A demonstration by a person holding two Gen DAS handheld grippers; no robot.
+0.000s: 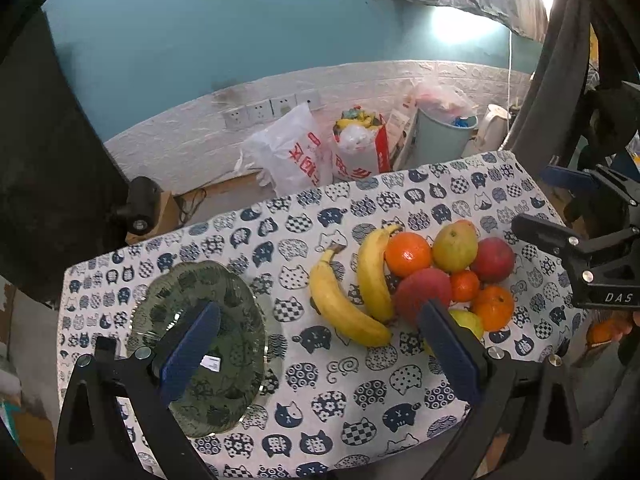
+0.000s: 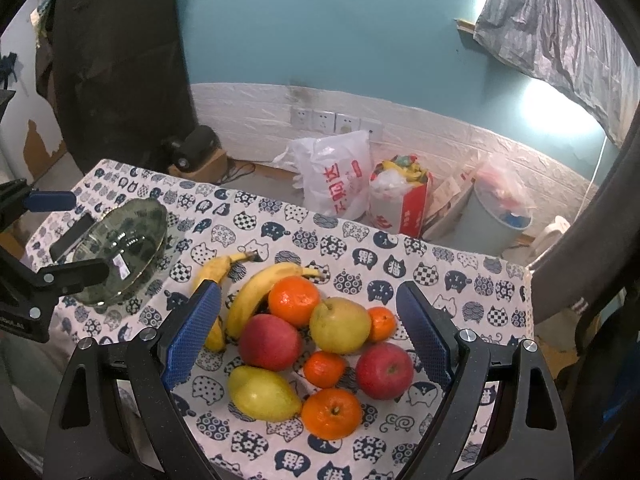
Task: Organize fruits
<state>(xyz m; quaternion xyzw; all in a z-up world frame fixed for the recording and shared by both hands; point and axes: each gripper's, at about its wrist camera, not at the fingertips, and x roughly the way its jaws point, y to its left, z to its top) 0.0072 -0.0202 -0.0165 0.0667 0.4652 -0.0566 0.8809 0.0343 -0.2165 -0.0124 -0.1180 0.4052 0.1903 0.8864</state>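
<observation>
A pile of fruit lies on the cat-print tablecloth [image 2: 460, 280]: two bananas [image 2: 256, 292], two red apples [image 2: 270, 342], two yellow-green pears [image 2: 340, 324] and several oranges [image 2: 294, 300]. In the left wrist view the pile sits right of centre, with one banana [image 1: 344, 308] nearest the middle. A clear glass bowl [image 1: 200, 340] stands empty at the left, also seen far left in the right wrist view [image 2: 120, 248]. My left gripper [image 1: 320, 348] is open, between bowl and fruit. My right gripper [image 2: 308, 328] is open above the pile, holding nothing.
Behind the table stand plastic bags [image 2: 336, 176], a red-and-white bag of rubbish [image 2: 400, 196], a pale blue bin [image 2: 496, 220] and a white kettle [image 1: 494, 126]. A dark cloth [image 2: 120, 60] hangs at the left. Wall sockets [image 1: 272, 108] sit on the white brick strip.
</observation>
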